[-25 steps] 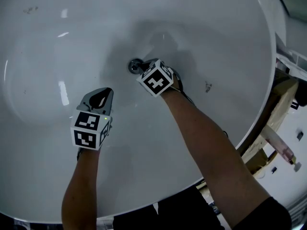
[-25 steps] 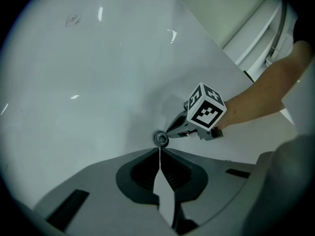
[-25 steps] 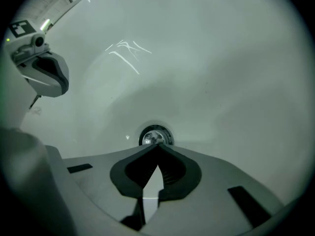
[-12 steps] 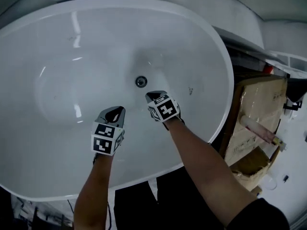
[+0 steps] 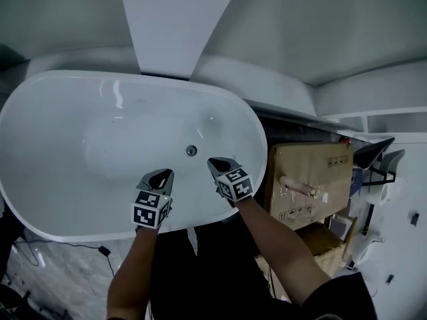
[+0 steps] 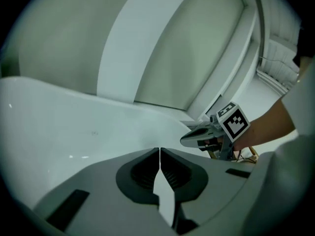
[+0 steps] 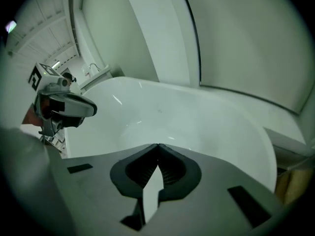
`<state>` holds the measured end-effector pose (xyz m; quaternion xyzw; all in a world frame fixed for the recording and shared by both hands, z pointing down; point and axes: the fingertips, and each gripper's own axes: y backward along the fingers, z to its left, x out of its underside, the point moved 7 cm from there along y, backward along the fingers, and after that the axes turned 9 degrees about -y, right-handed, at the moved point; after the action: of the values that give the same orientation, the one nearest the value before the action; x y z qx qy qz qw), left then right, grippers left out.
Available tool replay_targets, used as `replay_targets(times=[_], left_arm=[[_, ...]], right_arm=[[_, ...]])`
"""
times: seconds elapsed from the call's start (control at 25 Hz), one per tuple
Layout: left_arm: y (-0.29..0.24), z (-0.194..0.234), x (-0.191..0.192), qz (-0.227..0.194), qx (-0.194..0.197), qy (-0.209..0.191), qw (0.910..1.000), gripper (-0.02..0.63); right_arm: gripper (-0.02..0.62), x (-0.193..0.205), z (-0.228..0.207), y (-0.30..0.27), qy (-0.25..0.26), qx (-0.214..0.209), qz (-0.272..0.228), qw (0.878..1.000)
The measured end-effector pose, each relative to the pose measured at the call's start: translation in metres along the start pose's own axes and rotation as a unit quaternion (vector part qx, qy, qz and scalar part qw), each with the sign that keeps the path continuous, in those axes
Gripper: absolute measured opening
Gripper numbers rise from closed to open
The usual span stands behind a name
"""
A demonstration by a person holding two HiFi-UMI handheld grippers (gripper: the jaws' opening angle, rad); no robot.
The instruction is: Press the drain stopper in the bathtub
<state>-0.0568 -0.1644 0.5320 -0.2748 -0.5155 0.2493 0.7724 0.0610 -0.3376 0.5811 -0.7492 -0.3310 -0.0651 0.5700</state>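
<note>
A white oval bathtub (image 5: 47, 212) fills the left of the head view, with the small round metal drain stopper (image 5: 191, 151) on its floor near the right end. Both grippers hover over the tub's near rim, well short of the stopper. My left gripper (image 5: 162, 173) is shut and holds nothing; its jaws meet tip to tip in the left gripper view (image 6: 159, 148). My right gripper (image 5: 218, 161) is also shut and empty, jaws touching in the right gripper view (image 7: 157, 145). Each gripper shows in the other's view: the right gripper (image 6: 197, 136), the left gripper (image 7: 74, 107).
A cardboard box (image 5: 303, 179) stands to the right of the tub, with more boxes below it. A white panel (image 5: 170, 19) rises behind the tub. A black cable (image 5: 87, 247) lies on the grey floor at the lower left.
The right gripper has drawn back from the drain stopper, and both grippers have pulled toward the tub's near rim. The head camera has moved far back, so the whole tub shows.
</note>
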Motion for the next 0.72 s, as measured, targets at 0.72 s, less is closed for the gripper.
replay_targets(times=[0.72], left_arm=[[0.184, -0.079, -0.104, -0.116, -0.007, -0.079, 0.99, 0.023]], right_arm=[[0.014, -0.051, 0.112, 0.226, -0.05, -0.022, -0.184, 0.981]])
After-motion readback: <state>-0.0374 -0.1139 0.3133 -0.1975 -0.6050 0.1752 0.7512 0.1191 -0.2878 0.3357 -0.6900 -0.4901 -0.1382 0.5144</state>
